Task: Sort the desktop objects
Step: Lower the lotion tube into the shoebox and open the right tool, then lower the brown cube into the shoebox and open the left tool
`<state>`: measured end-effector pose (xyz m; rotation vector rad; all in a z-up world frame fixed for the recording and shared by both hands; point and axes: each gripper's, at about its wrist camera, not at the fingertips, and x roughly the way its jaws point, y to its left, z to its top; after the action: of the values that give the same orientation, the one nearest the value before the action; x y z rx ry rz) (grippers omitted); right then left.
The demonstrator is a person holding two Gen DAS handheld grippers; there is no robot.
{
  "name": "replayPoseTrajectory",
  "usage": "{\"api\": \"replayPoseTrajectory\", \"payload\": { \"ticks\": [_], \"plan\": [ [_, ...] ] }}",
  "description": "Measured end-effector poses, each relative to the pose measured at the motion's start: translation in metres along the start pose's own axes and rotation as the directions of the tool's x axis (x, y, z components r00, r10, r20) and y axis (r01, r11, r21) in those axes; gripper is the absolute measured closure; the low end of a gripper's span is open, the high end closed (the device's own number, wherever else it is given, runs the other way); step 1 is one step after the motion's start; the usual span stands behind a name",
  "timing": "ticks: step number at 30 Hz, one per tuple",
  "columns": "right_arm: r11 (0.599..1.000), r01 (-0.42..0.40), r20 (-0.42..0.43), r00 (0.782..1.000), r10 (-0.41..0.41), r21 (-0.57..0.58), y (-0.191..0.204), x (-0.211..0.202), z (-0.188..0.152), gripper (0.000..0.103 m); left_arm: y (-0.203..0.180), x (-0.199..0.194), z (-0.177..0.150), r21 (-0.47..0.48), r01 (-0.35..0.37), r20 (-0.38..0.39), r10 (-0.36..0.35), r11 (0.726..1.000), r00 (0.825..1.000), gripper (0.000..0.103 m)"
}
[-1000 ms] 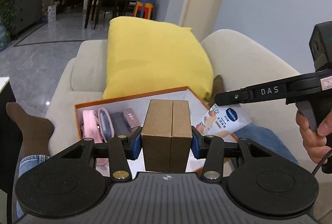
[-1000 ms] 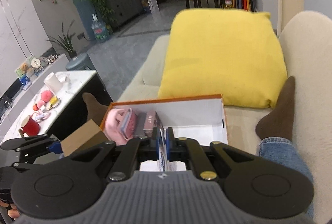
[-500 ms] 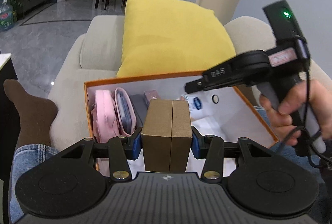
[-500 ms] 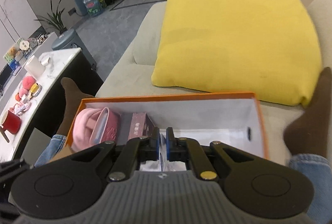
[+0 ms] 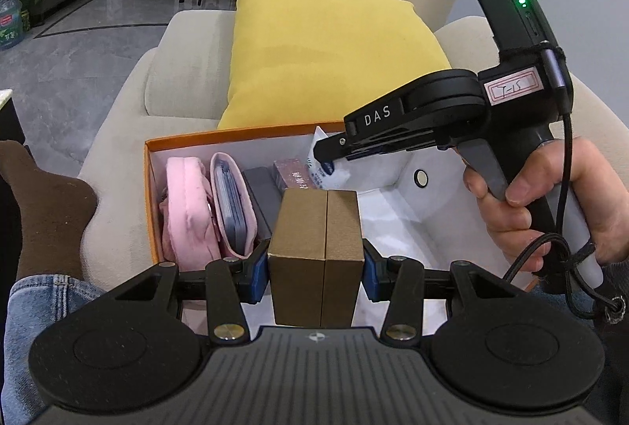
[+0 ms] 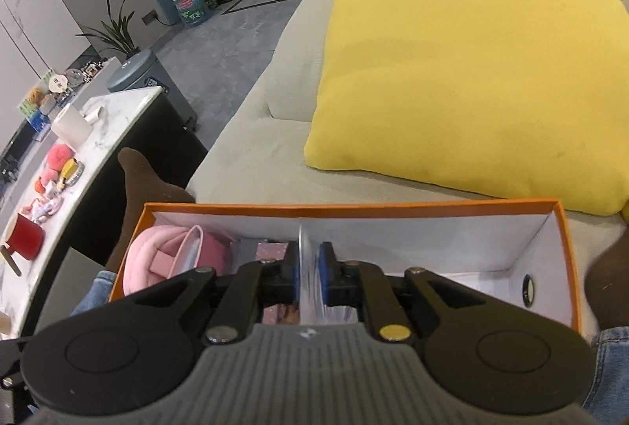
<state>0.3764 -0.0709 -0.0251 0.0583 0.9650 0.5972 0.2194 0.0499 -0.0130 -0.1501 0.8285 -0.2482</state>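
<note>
An orange box (image 5: 148,197) with a white inside rests on my lap on the sofa; it also shows in the right wrist view (image 6: 354,209). It holds a pink pouch (image 5: 188,212), a pink case (image 5: 232,205), a dark flat item and a small mauve box (image 5: 291,173). My left gripper (image 5: 315,267) is shut on a brown cardboard box (image 5: 316,252) above the box's near end. My right gripper (image 6: 309,271) is shut on a white hand cream tube (image 6: 304,275), seen edge-on, low inside the box beside the mauve box; the tube also shows in the left wrist view (image 5: 326,165).
A yellow cushion (image 5: 326,47) leans on the beige sofa behind the box. A marble table (image 6: 78,149) at the left carries a red mug (image 6: 25,240), a paper roll and small toys. My socked feet lie on both sides of the box.
My right gripper has carried the tube from the box's right side down into the box. My left gripper has moved closer over the box with the brown box still held.
</note>
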Motion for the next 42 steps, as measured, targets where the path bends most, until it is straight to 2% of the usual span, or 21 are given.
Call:
{"api": "replayPoseTrajectory", "payload": {
  "ticks": [3, 6, 9, 10, 13, 17, 21, 23, 27, 33, 39, 42],
  "plan": [
    [1.0, -0.007, 0.016, 1.0, 0.007, -0.005, -0.002, -0.01, -0.001, 0.079, -0.006, 0.002, 0.001, 0.004, 0.002, -0.007, -0.002, 1.0, 1.0, 0.051],
    [1.0, -0.006, 0.033, 0.999, 0.007, -0.019, -0.007, -0.031, -0.006, 0.078, -0.016, 0.006, 0.001, 0.018, 0.014, -0.024, -0.013, 1.0, 1.0, 0.051],
    [0.997, 0.055, 0.042, 0.998, -0.053, -0.051, -0.014, -0.051, -0.015, 0.075, -0.03, 0.017, 0.003, 0.045, 0.01, -0.05, -0.008, 0.999, 0.999, 0.051],
    [0.995, 0.075, 0.043, 0.996, -0.072, -0.066, -0.016, -0.055, -0.019, 0.071, -0.033, 0.024, 0.005, 0.048, 0.002, -0.065, 0.001, 0.999, 0.998, 0.051],
    [0.988, 0.115, 0.047, 0.993, -0.11, -0.102, -0.022, -0.06, -0.031, 0.07, -0.041, 0.038, 0.009, 0.059, -0.008, -0.093, 0.013, 0.998, 0.996, 0.051],
    [0.988, 0.119, 0.051, 0.992, -0.114, -0.104, -0.033, -0.062, -0.041, 0.07, -0.053, 0.056, 0.014, 0.088, -0.004, -0.139, 0.017, 0.996, 0.99, 0.051],
    [0.987, 0.129, 0.045, 0.991, -0.126, -0.095, -0.041, -0.06, -0.044, 0.069, -0.063, 0.078, 0.02, 0.085, -0.02, -0.215, 0.038, 0.996, 0.976, 0.051],
    [0.988, 0.127, 0.049, 0.991, -0.124, -0.086, -0.044, -0.061, -0.044, 0.068, -0.064, 0.088, 0.024, 0.058, -0.036, -0.251, 0.049, 0.998, 0.967, 0.051],
    [0.99, 0.127, 0.059, 0.991, -0.124, -0.055, -0.053, -0.064, -0.043, 0.066, -0.058, 0.106, 0.032, -0.023, -0.038, -0.322, 0.028, 0.999, 0.946, 0.051],
    [0.991, 0.132, 0.064, 0.989, -0.13, -0.025, -0.063, -0.064, -0.045, 0.066, -0.058, 0.119, 0.035, -0.034, -0.067, -0.34, 0.052, 0.997, 0.939, 0.05],
    [0.995, 0.103, 0.09, 0.991, -0.103, 0.008, -0.07, -0.071, -0.044, 0.067, -0.058, 0.117, 0.04, -0.049, -0.049, -0.306, 0.031, 0.998, 0.951, 0.047],
    [0.991, 0.13, 0.109, 0.986, -0.128, -0.008, -0.068, -0.075, -0.044, 0.067, -0.059, 0.113, 0.046, -0.046, -0.037, -0.285, 0.022, 0.998, 0.958, 0.047]
  ]
}}
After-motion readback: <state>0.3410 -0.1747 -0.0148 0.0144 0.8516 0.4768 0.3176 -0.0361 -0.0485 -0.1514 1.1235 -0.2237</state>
